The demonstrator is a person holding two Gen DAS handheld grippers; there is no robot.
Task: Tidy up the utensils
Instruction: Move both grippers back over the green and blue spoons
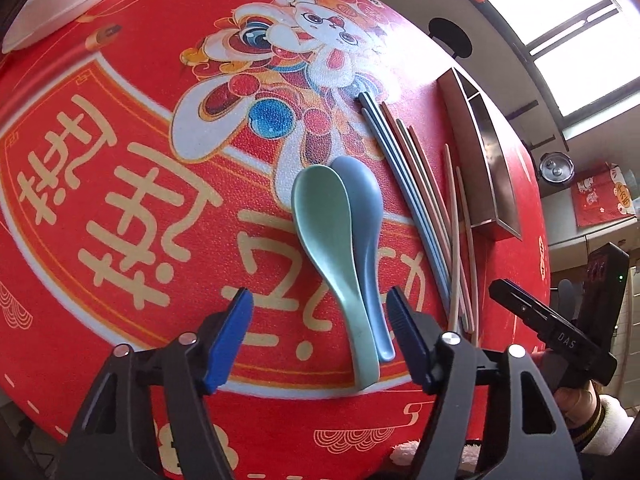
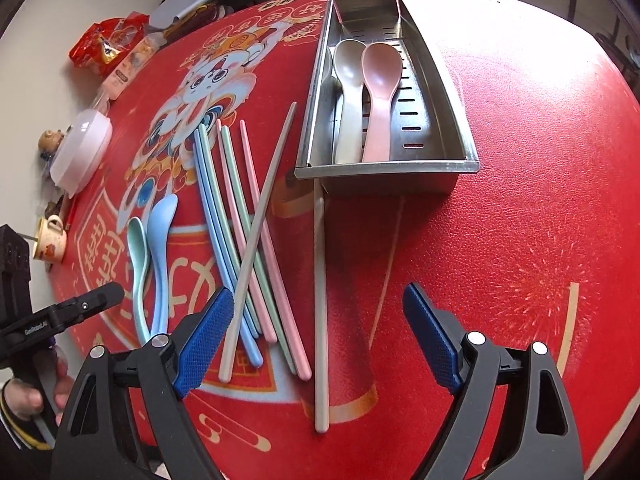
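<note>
Two plastic spoons (image 1: 344, 248), green and blue, on red printed tablecloth (image 1: 120, 200); steel tray (image 2: 440, 120) nearby; left gripper (image 1: 320, 320) and right gripper (image 2: 320, 320) jaws apart, empty.

we read home dining spot: festive red rabbit-print cloth (image 2: 520, 184) on surface, snack packets (image 2: 105, 46), mug (image 2: 50, 240), pressure cooker (image 1: 556, 168) by bright window (image 1: 592, 80).

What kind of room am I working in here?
Most likely a home dining or kitchen area. A round table under a red festive printed tablecloth holds a perforated stainless steel utensil tray, pastel plastic chopsticks and a small painted ceramic mug; snack packets sit beyond the far edge.
</note>
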